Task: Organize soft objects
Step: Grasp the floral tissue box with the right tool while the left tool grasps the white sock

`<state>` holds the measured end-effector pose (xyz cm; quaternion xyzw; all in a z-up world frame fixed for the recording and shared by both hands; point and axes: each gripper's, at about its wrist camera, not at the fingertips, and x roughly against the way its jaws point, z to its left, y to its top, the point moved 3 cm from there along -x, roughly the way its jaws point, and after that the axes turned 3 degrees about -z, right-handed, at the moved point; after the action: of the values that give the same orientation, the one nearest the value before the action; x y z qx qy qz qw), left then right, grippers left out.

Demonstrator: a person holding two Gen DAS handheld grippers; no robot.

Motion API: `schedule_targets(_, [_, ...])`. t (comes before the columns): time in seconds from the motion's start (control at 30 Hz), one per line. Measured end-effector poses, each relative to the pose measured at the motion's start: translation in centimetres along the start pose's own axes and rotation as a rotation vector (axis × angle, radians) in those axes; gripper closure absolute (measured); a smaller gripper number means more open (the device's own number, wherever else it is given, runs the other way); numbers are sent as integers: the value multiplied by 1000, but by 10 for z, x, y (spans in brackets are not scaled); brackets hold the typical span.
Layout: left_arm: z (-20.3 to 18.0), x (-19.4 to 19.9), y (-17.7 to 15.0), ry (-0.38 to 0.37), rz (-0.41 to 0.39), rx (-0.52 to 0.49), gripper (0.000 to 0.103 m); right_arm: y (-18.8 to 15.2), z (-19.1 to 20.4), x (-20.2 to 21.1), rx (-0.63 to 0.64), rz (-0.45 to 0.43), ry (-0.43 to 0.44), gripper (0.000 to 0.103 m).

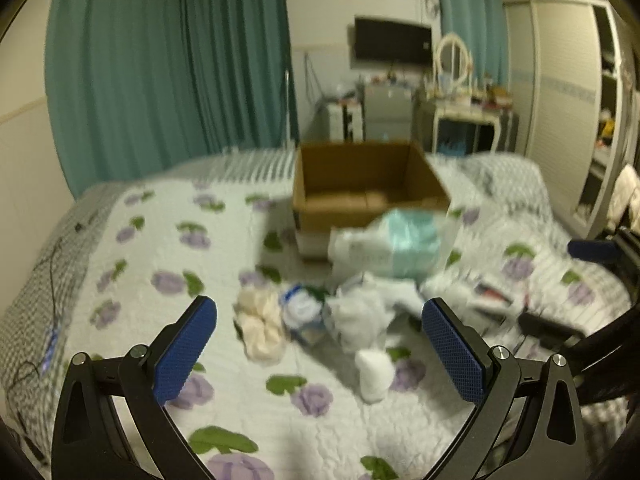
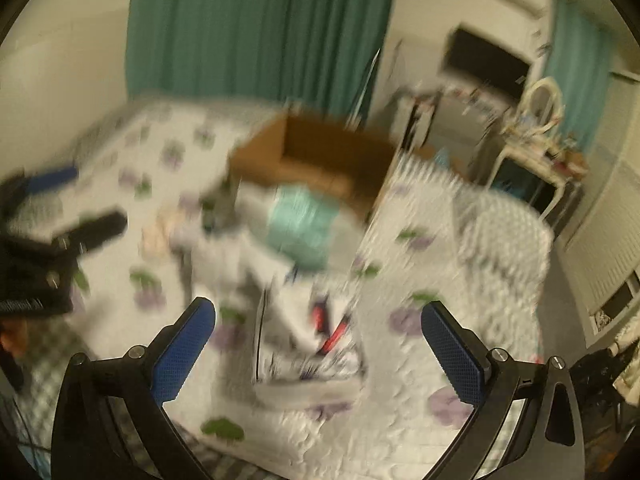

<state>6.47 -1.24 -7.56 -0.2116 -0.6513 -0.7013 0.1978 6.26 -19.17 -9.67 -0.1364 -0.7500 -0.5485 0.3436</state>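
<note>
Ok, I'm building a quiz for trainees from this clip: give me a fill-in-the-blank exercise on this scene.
1. The cardboard box on the bed is ____ of soft items.
2. The left gripper has its jaws ____.
3. The curtains behind the bed are ____.
4. The cream cloth lies ____ the box.

Missing words: empty; open; green; outside

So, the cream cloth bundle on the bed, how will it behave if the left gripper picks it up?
The cream cloth bundle looks crumpled and folded, so it will probably sag and hang, not keep its shape. It seems thin fabric, so likely light. It lies against other soft items, so a neighbour may drag along. The left gripper is open above it.
</note>
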Motion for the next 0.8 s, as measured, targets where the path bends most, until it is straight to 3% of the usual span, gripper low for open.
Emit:
schedule_targets(0.1, [-5, -20, -15, -6, 75, -2, 0, -19, 5, -39, 24, 95, 13, 0])
schedule_targets(0.3, [-14, -43, -27, -1, 147, -29, 0, -42, 3, -82, -13, 219, 50, 1])
schedule_targets(0.33, [-15, -47, -28, -5, 157, -25, 0, -44, 3, -85, -18, 234, 54, 4])
schedule_targets(0.37, [-16, -51, -29, -6, 168, -20, 0, -45, 2, -87, -22, 244, 59, 16])
schedule_targets(0.43, [-17, -57, -29, -10, 182, -16, 0, -45, 0, -85, -31, 240, 68, 19])
schedule_targets(0.57, [-23, -70, -23, -7, 196, -29, 0, -28, -7, -61, -37, 138, 60, 22])
schedule_targets(0.67, [-29, -88, -16, -27, 211, -29, 6, -9, -24, -49, -62, 66, 35, 23])
schedule_targets(0.8, [-32, -122, -20, -16, 268, -8, 13, 7, -40, -56, -70, 51, 25, 23])
